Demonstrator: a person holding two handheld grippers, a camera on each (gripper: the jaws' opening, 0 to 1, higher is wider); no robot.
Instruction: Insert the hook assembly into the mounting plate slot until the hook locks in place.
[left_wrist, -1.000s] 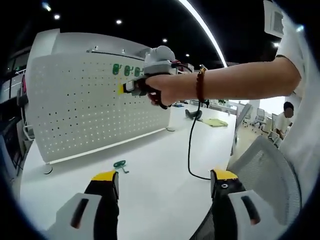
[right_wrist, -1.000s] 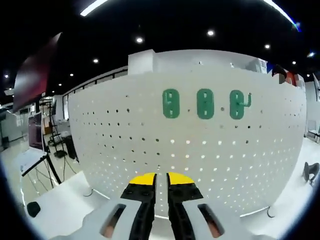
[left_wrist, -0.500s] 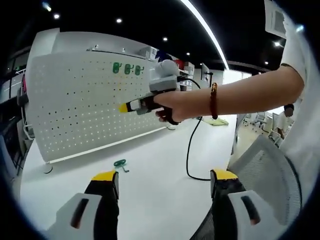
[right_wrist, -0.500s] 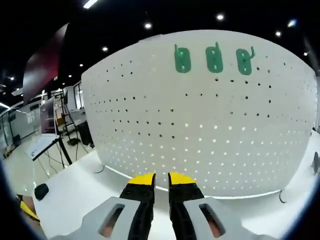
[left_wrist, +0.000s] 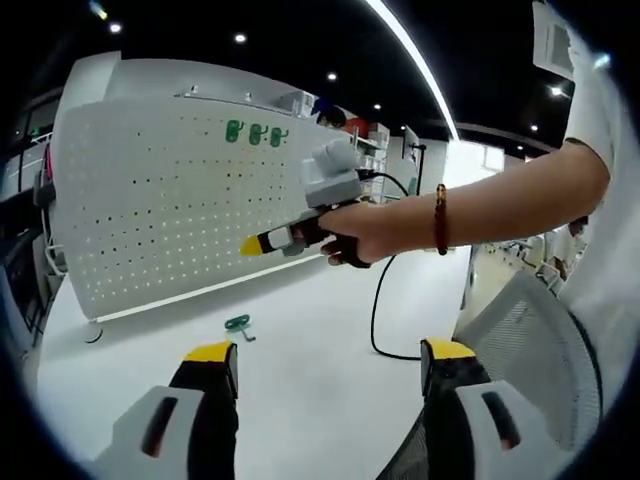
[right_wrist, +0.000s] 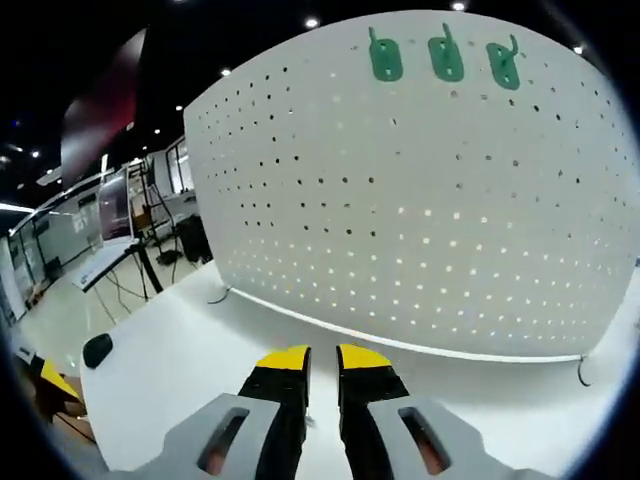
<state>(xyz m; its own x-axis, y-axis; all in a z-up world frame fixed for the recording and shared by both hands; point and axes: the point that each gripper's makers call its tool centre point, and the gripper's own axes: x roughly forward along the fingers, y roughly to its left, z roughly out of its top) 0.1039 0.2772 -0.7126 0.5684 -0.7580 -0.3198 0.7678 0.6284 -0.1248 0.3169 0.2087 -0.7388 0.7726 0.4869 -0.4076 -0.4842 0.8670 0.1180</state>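
The white pegboard mounting plate (left_wrist: 150, 210) stands upright on the white table, with three green hooks (left_wrist: 255, 134) set in a row near its top. In the right gripper view those hooks (right_wrist: 445, 57) sit high on the board (right_wrist: 400, 220). One loose green hook (left_wrist: 238, 325) lies on the table in front of the board. My left gripper (left_wrist: 330, 355) is open and empty, low over the table. A person's hand holds my right gripper (left_wrist: 256, 244) in mid-air before the board's lower half. Its jaws (right_wrist: 322, 360) are shut with nothing between them.
A black cable (left_wrist: 378, 310) hangs from the right gripper to the table. A mesh chair back (left_wrist: 530, 340) stands at the right. A small black object (right_wrist: 97, 349) lies on the table left of the board. The person's arm (left_wrist: 500, 195) spans the right side.
The right gripper has come down and back from the hooks at the board's top toward the table. The left gripper has stayed put.
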